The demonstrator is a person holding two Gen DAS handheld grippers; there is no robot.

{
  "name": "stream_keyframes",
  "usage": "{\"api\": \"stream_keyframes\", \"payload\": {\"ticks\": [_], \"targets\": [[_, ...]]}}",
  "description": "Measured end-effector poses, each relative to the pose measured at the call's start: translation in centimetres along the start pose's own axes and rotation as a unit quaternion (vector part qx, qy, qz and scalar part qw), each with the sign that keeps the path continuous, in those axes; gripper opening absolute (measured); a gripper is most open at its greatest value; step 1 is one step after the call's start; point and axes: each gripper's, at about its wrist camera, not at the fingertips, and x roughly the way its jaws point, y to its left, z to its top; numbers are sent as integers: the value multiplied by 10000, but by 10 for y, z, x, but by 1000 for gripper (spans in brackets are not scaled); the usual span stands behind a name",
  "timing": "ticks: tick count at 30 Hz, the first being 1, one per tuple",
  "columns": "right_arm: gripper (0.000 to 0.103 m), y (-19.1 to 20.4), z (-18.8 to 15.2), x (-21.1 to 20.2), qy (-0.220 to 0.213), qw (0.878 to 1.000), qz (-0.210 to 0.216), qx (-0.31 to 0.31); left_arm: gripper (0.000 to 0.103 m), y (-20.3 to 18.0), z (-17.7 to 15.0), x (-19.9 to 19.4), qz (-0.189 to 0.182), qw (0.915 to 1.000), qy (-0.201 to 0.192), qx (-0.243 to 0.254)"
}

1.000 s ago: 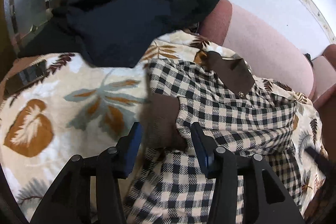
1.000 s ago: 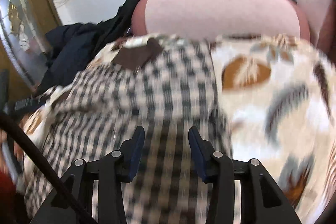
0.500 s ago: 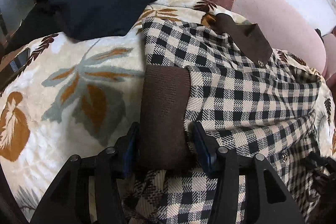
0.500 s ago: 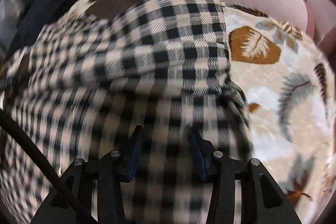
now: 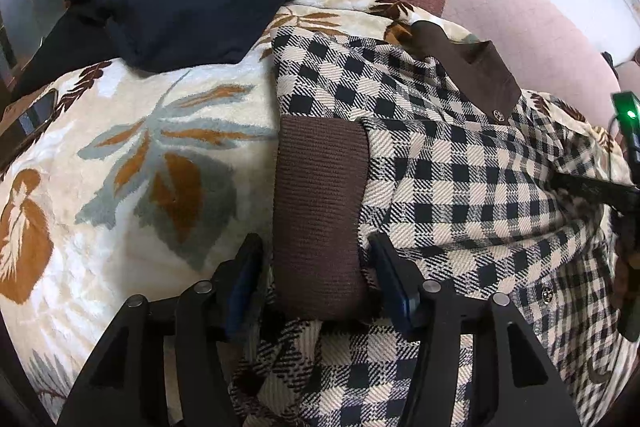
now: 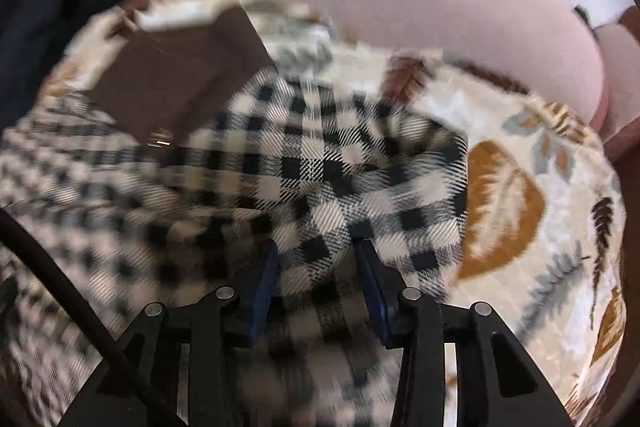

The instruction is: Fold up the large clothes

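L claw (image 5: 316, 267) opening, brown cuff (image 5: 320, 203) betw jaws, laid flat now vs bunched 1 s ago. R claw (image 6: 316, 267) opening over checked jacket (image 6: 320, 163) on leaf blanket (image 6: 540, 227). Sleeve fold prob. done; release next.

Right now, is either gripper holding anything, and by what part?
Neither grips: both jaws are opening, the left gripper around the checked jacket's brown ribbed cuff, the right gripper around its fold.
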Motion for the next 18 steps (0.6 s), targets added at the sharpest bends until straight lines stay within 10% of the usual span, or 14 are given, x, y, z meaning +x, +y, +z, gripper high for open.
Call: {"api": "stream_keyframes", "payload": {"ticks": [7, 18], "targets": [[47, -24, -19, -60, -1007, 9912, 647, 558, 59, -1, -1, 0, 51, 9999, -95, 64], [47, -37, -112, -43, 25, 9965, 674, 500, 61, -2, -9, -7, 131, 9995, -184, 231]]}}
